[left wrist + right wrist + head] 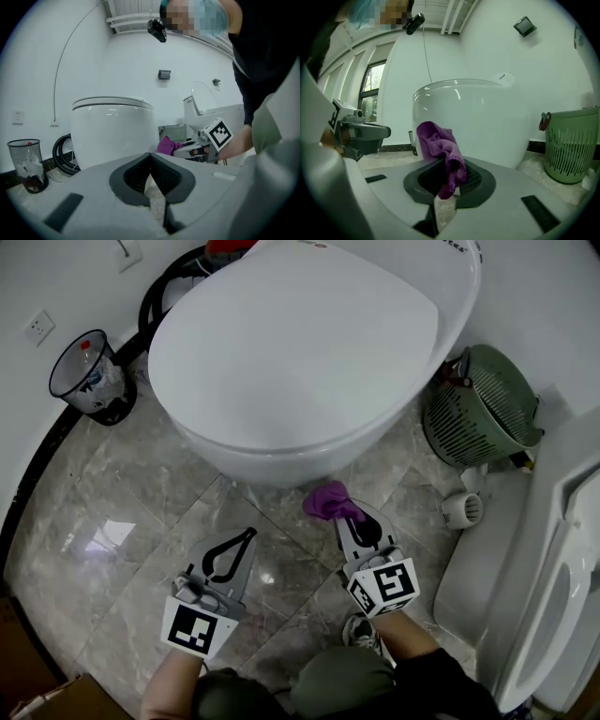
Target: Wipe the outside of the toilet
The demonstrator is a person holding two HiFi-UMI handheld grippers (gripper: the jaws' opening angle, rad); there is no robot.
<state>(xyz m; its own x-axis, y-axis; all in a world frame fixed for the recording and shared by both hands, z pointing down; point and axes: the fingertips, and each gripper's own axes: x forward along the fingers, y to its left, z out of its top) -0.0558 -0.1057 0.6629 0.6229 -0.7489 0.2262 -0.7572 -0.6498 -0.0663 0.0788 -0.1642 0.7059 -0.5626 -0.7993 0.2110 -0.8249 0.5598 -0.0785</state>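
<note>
A white toilet [300, 352] with its lid down fills the upper middle of the head view; its bowl front [478, 122] looms ahead in the right gripper view. My right gripper [349, 514] is shut on a purple cloth [326, 500], which bunches up just below the bowl's front, short of it; the cloth [440, 150] hangs between the jaws. My left gripper [249, 533] is shut and holds nothing, low over the marble floor to the left of the right one. In the left gripper view, the toilet [115, 129] stands ahead with the cloth [166, 145] at its right.
A black mesh bin [89, 376] stands at the left wall beside a coiled black hose [159, 292]. A green basket [483, 409] sits right of the toilet, with a small white object [461, 510] under it. A second white fixture [553, 568] fills the right edge.
</note>
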